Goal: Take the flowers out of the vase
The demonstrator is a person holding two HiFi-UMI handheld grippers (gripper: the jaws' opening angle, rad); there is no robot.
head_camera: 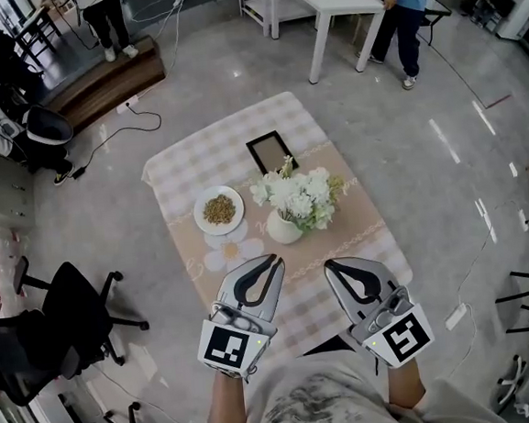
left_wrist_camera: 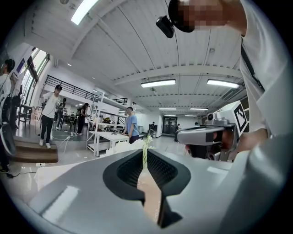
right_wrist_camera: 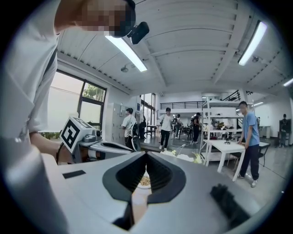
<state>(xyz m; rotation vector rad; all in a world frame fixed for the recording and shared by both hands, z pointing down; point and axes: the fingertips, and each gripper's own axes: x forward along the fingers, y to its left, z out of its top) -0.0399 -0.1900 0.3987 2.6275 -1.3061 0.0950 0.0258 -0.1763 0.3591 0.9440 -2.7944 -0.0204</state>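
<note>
White flowers (head_camera: 298,196) stand upright in a round white vase (head_camera: 283,229) on the checked tablecloth (head_camera: 196,161), just ahead of us and between the lines our tools point along. Our left gripper (head_camera: 273,263) and right gripper (head_camera: 329,266) are both clenched on nothing. We judge the left slightly nearer the vase. The stems run vertically, so the pull goes upward.

The left gripper (head_camera: 271,262) and right gripper (head_camera: 330,266) are grey, with black ribbed insides and white cubes (head_camera: 228,345) marked with black squares. The shirt (head_camera: 332,403) is pale and blotchy.
</note>
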